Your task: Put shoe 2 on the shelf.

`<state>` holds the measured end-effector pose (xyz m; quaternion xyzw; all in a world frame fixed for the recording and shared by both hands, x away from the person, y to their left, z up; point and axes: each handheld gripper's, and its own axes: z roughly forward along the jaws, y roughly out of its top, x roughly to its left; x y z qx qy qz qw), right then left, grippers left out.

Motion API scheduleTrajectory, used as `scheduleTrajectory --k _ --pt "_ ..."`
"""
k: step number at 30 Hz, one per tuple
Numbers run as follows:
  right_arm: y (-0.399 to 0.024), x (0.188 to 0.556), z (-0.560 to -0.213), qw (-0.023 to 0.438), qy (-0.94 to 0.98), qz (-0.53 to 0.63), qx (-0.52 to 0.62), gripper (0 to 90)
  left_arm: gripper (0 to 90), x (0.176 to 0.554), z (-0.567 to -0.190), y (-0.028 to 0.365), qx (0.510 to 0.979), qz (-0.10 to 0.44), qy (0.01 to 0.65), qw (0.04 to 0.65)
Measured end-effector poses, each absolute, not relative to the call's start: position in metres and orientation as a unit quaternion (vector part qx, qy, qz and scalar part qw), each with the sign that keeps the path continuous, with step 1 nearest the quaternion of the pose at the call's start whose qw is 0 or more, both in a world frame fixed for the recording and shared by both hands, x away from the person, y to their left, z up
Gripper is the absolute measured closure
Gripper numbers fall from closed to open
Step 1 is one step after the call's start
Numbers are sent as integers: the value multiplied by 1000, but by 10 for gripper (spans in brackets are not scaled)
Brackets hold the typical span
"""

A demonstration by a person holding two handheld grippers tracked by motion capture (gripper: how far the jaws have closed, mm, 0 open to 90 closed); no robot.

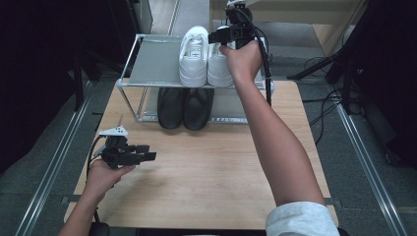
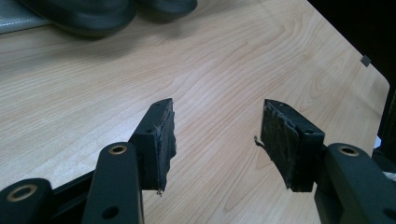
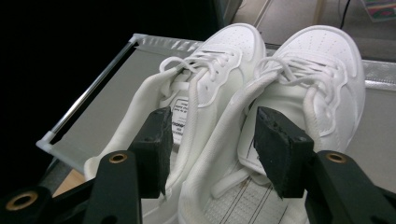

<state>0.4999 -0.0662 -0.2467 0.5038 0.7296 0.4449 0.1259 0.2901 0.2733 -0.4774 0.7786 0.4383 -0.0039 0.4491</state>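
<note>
White sneakers (image 3: 261, 116) are showing all-white uppers and laces, with small black print on pale tongue labels. Black shoes (image 1: 185, 107) are appearing plain and matte. Rack (image 1: 152, 61) is showing a grey shelf in a silver frame. Tabletop (image 2: 210, 79) is displaying light wood grain. Both grippers' fingers (image 3: 280, 149) are reading black, with brass-coloured rivets.

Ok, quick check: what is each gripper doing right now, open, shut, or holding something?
Left gripper: open, empty, above the light wooden table.
Right gripper: open, jaws around the collars of the white lace-up sneakers, not gripping.
</note>
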Motion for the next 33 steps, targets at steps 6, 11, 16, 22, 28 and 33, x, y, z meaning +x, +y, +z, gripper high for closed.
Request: scheduleTrajectory --k 6,11,16,22,28,33 --pt "-70 491 -246 113 734 452 495 467 452 291 -477 272 780 -4 436 448" --pt "-72 478 -243 114 743 459 474 468 452 292 -478 271 781 -3 436 447" --pt "-74 466 -246 108 757 455 457 468 451 293 -478 271 782 -2 435 447" --pt "-80 454 -252 96 759 465 446 468 451 293 -478 270 782 -3 433 448" --pt "-88 436 -261 100 766 473 423 476 450 293 -478 270 780 -3 437 449" --pt "-96 423 -271 90 773 478 408 476 450 293 -478 270 780 -2 437 448"
